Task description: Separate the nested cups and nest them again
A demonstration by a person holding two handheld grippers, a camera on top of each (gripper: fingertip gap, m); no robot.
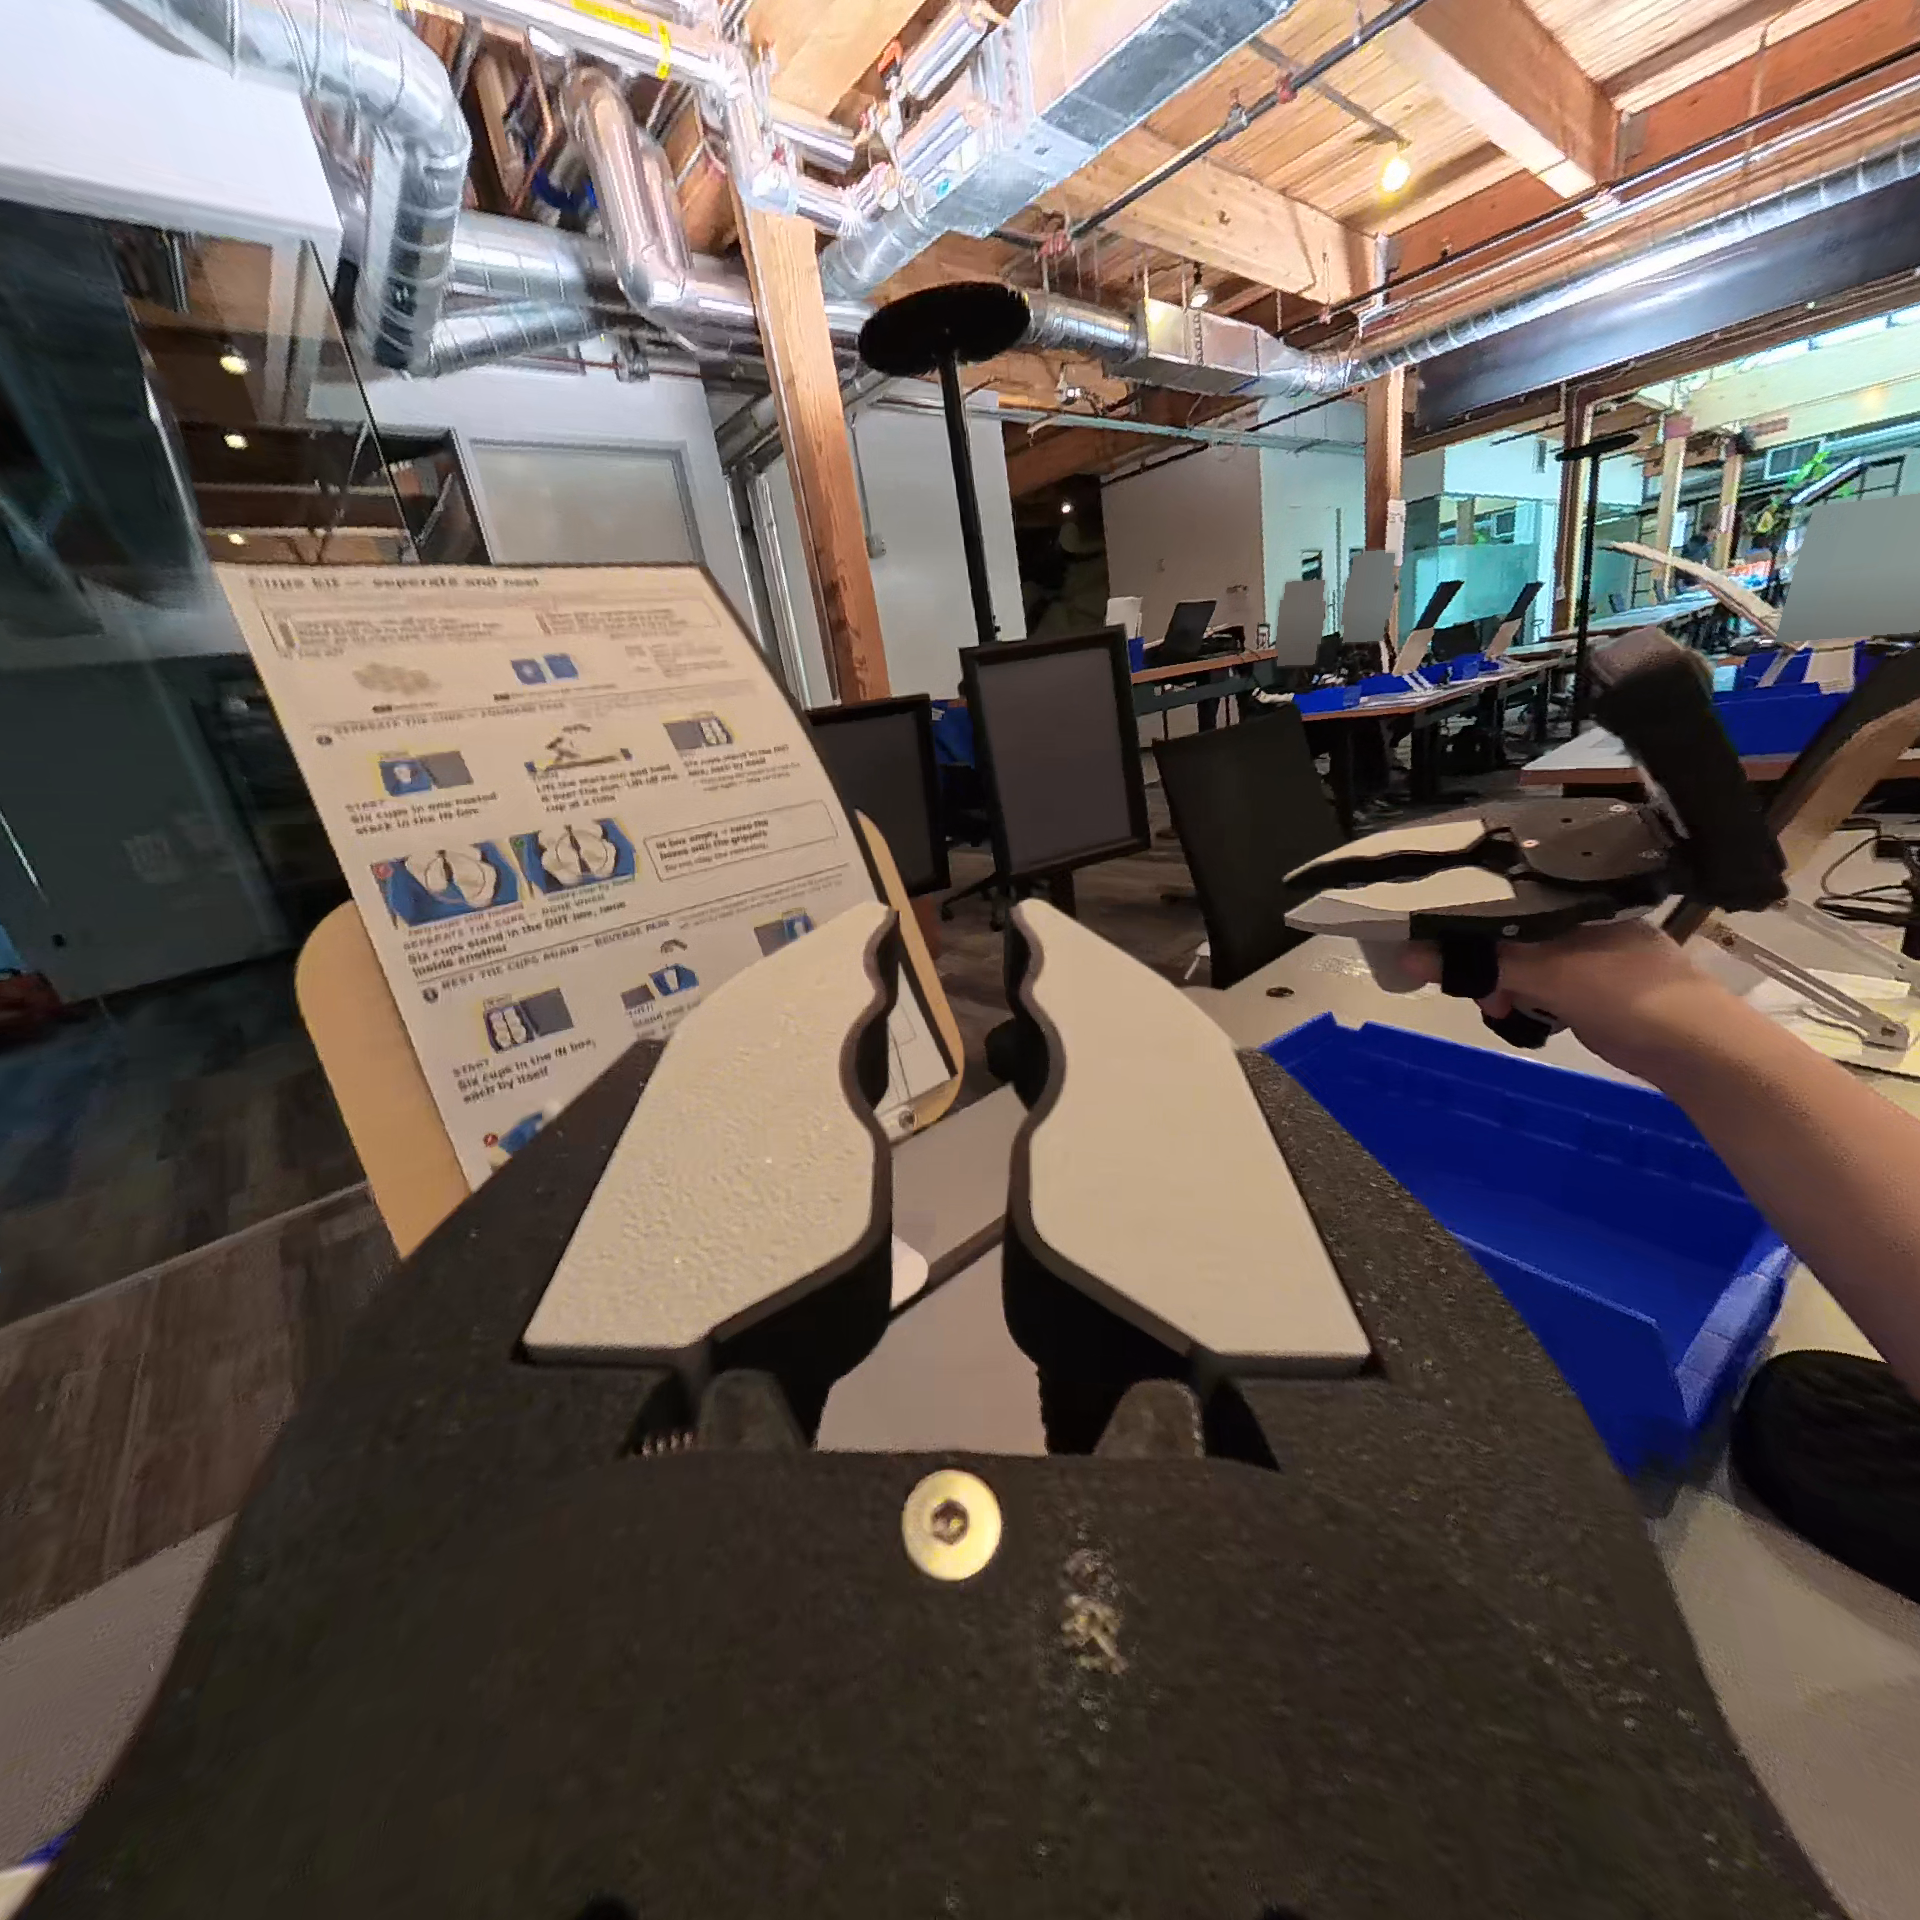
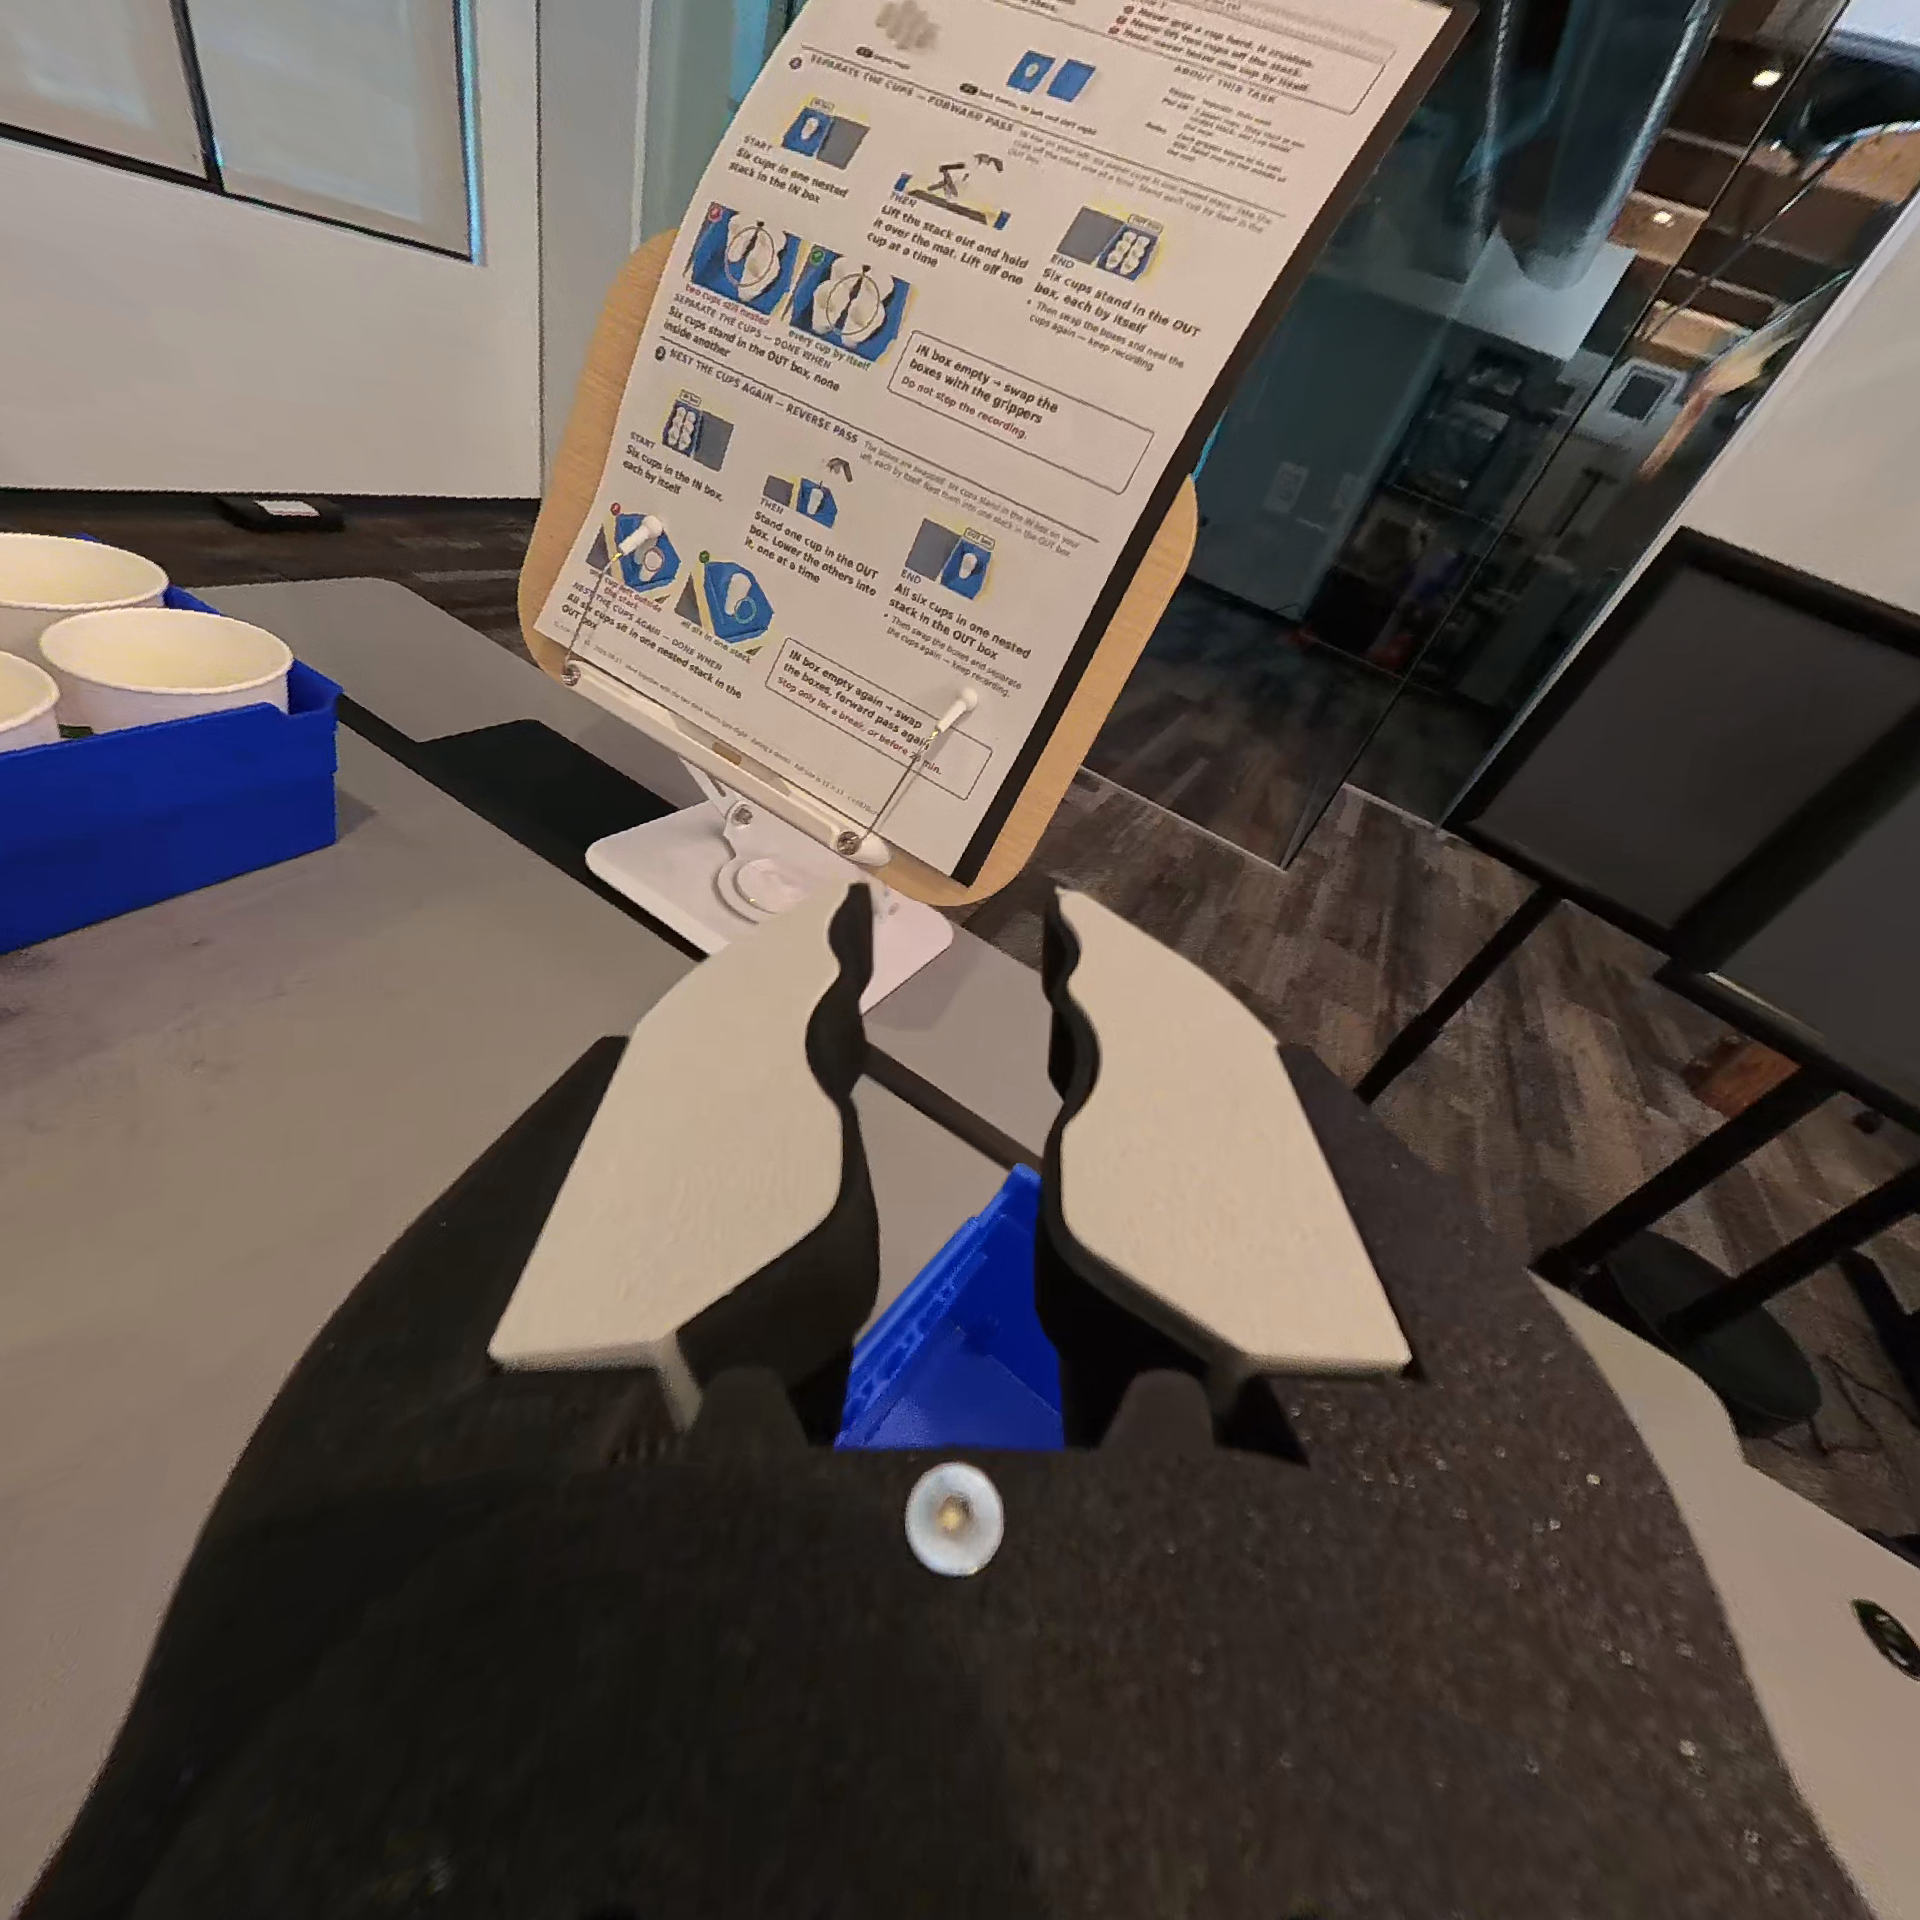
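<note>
Both tools empty, slightly spread, raised off the surface (image 2: 260,1039): left tool (image 1: 951,925), right tool (image 2: 951,914). Separated cups (image 2: 166,665) stand in bin (image 2: 156,810) at 9 o'clock, ready for nesting.

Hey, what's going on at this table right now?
A person holds a pair of tongs in each hand above a grey table. Both the left tongs and the right tongs are open and empty. White paper cups stand separately in a blue bin to the left; another blue bin sits under the right tongs. An instruction sheet is propped on a stand behind.
</note>
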